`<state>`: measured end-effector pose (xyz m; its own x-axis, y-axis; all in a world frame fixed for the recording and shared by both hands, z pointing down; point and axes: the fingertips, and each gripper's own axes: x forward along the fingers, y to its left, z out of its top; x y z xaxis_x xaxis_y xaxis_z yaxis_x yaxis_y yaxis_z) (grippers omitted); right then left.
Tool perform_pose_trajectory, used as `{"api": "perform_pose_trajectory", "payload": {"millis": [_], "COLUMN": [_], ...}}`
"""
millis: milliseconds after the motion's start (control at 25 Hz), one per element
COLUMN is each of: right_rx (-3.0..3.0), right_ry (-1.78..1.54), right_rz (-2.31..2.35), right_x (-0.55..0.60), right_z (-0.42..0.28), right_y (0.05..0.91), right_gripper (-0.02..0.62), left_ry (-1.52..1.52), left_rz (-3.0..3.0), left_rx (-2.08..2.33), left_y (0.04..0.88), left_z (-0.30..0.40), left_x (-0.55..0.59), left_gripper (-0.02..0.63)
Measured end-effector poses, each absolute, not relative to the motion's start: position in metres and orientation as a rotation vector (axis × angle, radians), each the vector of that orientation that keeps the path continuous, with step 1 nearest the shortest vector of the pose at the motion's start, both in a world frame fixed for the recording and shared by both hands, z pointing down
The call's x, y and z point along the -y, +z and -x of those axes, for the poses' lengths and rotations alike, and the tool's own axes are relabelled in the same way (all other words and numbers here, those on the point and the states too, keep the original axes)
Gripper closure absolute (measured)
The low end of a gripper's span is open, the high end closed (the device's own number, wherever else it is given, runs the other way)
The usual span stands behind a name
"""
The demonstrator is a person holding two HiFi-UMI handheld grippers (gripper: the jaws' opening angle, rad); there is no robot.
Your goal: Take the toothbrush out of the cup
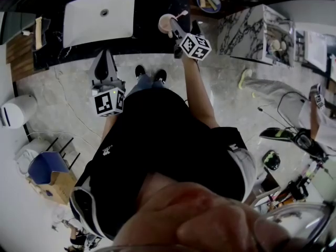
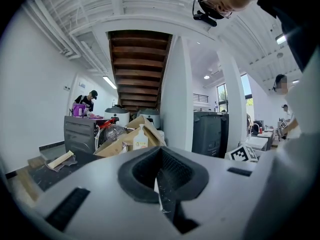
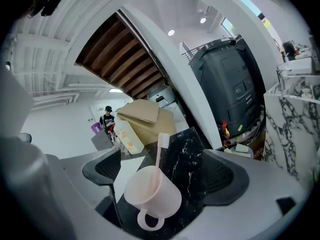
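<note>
Toothbrush (image 3: pixel 159 151), pale pink, stands in the pink cup (image 3: pixel 152 194), its handle leaning on the far rim and its head rising clear above it. The cup is upright on the dark marbled worktop (image 3: pixel 189 151), with its loop handle turned toward the right gripper's camera. The right tool (image 3: pixel 162 176) is reached out to the cup with its jaws wide apart and the cup between them. There is clear worktop between the cup and the right pad. The cup's rim overlaps the left pad in that view, so contact there cannot be judged. In the head view the tool covers part of the cup, and only the rim and the brush tip show beyond it. The lower part of the brush is inside the cup and hard to make out. The left tool (image 2: pixel 159 179) has its jaws pressed together with nothing between them, and hangs low over the pale floor (image 1: pixel 63 109), well away from the worktop. A white sink (image 1: pixel 100 16) is set into the worktop to the left of the cup. A cardboard box (image 1: pixel 59 187) on the floor holds something blue that cannot be identified.
</note>
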<state>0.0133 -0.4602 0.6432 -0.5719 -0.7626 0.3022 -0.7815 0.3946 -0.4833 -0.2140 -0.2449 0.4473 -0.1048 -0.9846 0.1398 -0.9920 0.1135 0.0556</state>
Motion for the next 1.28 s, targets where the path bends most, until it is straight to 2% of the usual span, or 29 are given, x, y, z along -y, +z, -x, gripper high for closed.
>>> {"api": "perform_pose_trajectory", "payload": {"millis": [280,320,400,560,1160,1280], "right_rx": [2.544,2.529,2.503,2.485,2.544,2.558], "right_ry": [0.940,0.937,0.937,0.939,0.925,0.918], "right_rz": [-1.373,-1.381,-1.412,-1.417,-1.349,-1.341], "right_x": [0.474,0.475,0.479,0.480,0.477,0.477], "right_z": [0.002,0.002,0.000,-0.001,0.013,0.014], "right_y": [0.664,0.665,0.666,0.668,0.664,0.661], "right_gripper": [0.095,0.122,0.240,0.347,0.535,0.545], "left_ry": [0.086,0.086,0.086,0.082,0.086,0.085], "left_rz": [-1.988,-1.985,-1.987,-1.993,-1.988,-1.989], "left_rx": [2.238,2.238,2.238,2.237,2.217,2.218], "left_y": [0.449,0.450,0.451,0.454,0.457,0.456], "left_z": [0.218,0.219,0.221,0.223,0.221,0.221], "left_x": [0.249,0.250,0.251,0.251,0.255,0.256], "left_gripper": [0.601,0.601,0.601,0.601,0.601,0.601]}}
